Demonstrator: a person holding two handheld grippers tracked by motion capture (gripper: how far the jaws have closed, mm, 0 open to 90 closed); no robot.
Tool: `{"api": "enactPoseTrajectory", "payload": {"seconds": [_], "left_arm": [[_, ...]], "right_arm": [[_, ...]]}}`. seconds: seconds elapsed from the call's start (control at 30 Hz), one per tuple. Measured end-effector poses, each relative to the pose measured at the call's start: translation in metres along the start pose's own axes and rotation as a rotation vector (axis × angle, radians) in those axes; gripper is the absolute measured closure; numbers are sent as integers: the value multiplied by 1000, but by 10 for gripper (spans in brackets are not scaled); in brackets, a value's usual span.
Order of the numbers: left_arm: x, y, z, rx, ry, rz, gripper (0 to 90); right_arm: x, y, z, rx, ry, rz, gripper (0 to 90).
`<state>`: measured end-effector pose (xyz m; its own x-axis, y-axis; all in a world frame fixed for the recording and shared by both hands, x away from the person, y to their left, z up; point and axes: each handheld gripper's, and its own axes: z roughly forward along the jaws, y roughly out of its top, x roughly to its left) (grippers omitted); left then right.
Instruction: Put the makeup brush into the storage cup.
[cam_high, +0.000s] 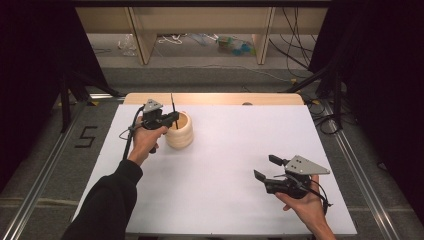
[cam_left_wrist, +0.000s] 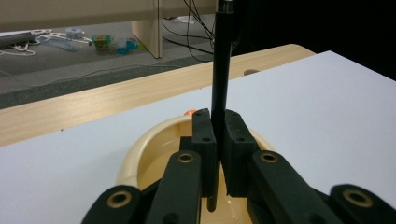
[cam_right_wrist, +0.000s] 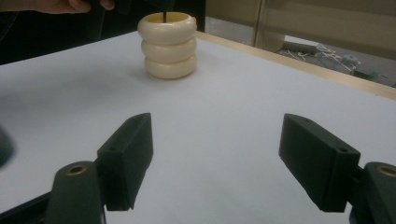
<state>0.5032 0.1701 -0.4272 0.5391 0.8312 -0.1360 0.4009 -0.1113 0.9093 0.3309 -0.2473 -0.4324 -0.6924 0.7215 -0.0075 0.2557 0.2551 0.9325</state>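
Observation:
A cream ribbed holder (cam_high: 179, 130) made of stacked rings stands on the white table (cam_high: 225, 160) at the back left. Just above its rim my left gripper (cam_high: 174, 119) is shut on a thin black pen (cam_high: 172, 106) that stands upright over the opening. In the left gripper view the pen (cam_left_wrist: 220, 74) rises between the pressed pads, its lower tip hanging over the holder's hollow (cam_left_wrist: 154, 158). Something small and orange (cam_left_wrist: 189, 112) peeks past the far rim. My right gripper (cam_high: 265, 167) hovers open near the front right. In its own view the gripper (cam_right_wrist: 215, 156) faces the holder (cam_right_wrist: 169, 46), nothing between its pads.
Beyond the white sheet runs the table's bare wooden back edge (cam_high: 215, 98). Past that, wooden furniture legs (cam_high: 142, 40), cables (cam_high: 295, 45) and small litter (cam_high: 235, 45) lie on the floor. Dark curtains stand at both sides.

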Motion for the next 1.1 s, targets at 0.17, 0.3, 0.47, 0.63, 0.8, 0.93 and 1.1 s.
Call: {"api": "enactPoseTrajectory", "payload": {"seconds": [0.17, 0.3, 0.47, 0.63, 0.8, 0.93, 1.1], "left_arm": [[0, -4, 2, 21, 1, -5, 850], [-1, -5, 3, 28, 3, -14, 849], [-1, -7, 5, 68, 14, -10, 797], [-2, -2, -1, 42, 22, 4, 644], [-6, 4, -17, -2, 3, -13, 537], [-12, 1, -26, -42, -24, -16, 460], [-21, -6, -39, -93, -82, -5, 359]], "right_arm": [[0, 0, 1, -2, 4, -2, 269], [1, 0, 1, -1, 5, 1, 269], [0, 0, 1, 0, 4, -1, 270], [1, -1, 2, -9, 15, 8, 270], [0, -1, 3, -5, 11, 6, 269], [0, -1, 3, -11, 11, 2, 269], [1, -1, 1, -1, 17, 22, 268]]}}
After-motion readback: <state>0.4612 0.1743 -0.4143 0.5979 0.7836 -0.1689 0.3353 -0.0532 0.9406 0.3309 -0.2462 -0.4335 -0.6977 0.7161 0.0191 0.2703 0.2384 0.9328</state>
